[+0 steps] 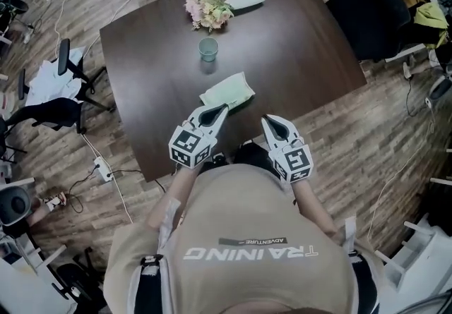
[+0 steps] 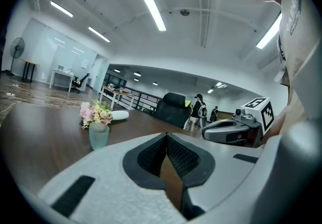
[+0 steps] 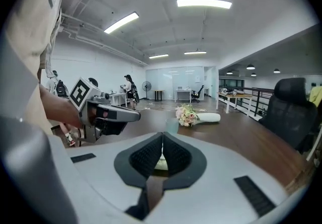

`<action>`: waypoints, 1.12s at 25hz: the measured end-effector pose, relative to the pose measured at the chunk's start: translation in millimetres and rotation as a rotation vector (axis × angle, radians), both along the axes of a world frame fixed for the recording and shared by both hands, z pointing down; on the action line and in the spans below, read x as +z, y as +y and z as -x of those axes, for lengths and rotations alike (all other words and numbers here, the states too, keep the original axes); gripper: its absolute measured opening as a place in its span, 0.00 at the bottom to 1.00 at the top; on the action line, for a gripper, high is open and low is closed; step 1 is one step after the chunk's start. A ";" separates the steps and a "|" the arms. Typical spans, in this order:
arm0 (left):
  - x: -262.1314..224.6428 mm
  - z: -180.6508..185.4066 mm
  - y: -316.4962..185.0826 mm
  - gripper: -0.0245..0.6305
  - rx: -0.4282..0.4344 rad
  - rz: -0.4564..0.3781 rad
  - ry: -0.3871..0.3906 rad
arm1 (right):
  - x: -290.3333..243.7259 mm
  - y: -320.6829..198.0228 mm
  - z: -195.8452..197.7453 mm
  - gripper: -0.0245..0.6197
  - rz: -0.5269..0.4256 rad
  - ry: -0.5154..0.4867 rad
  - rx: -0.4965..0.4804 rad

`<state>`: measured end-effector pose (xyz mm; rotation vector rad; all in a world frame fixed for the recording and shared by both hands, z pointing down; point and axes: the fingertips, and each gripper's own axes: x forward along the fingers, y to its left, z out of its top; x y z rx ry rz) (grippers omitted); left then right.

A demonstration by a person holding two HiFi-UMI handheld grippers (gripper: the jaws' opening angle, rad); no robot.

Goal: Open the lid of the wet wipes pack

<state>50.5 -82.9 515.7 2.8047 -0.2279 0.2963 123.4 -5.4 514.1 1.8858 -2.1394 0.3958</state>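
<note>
Wet wipes pack [image 1: 227, 92] flat toward desk [image 1: 296, 44] near edge; whole only in head view, sliver in right gripper view | left gripper [image 1: 222, 109] jaws together, empty | right gripper [image 1: 267, 121] same

1. A grey-brown wood-plank floor [image 1: 395, 136] surrounds a dark brown table [image 1: 155, 58]
2. A black office chair [image 1: 67, 65] stands off the table's left side, with white cloth lying beside it; a second black chair [image 1: 367, 13] sits at the upper right
3. A white power strip [image 1: 103, 168] lies on the floor near the table's left corner
4. Long strip lights [image 2: 152, 8] glow on the white ceiling
5. A standing fan [image 2: 16, 47], a white desk [image 2: 63, 74] and a black railing [image 2: 133, 99] stand further back in the bright, open office
</note>
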 end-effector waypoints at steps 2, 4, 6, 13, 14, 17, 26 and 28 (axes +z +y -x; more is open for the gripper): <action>8.3 -0.9 -13.4 0.05 -0.039 0.007 -0.014 | 13.3 -13.5 -7.3 0.06 0.013 -0.010 -0.031; 14.1 -2.7 -20.5 0.05 -0.072 0.017 -0.034 | 21.7 -25.0 -15.1 0.06 0.025 -0.025 -0.064; 15.0 -6.3 -28.9 0.05 -0.107 0.026 -0.057 | 23.0 -39.2 -23.6 0.06 0.029 -0.036 -0.103; 10.7 -22.5 -56.5 0.05 -0.202 0.022 -0.126 | 39.3 -87.9 -40.9 0.06 0.039 -0.050 -0.293; 10.2 -24.3 -60.5 0.05 -0.217 0.021 -0.133 | 45.3 -92.8 -41.3 0.06 0.049 -0.059 -0.320; 11.6 -28.9 -69.0 0.05 -0.268 0.021 -0.150 | 66.5 -101.9 -42.4 0.06 0.090 -0.082 -0.395; 52.6 -13.6 -59.4 0.05 -0.392 0.152 -0.202 | 102.5 -105.6 -14.4 0.06 0.168 0.087 -0.670; 64.6 -8.7 -54.3 0.05 -0.395 0.181 -0.218 | 106.7 -101.6 -9.3 0.06 0.174 0.151 -0.700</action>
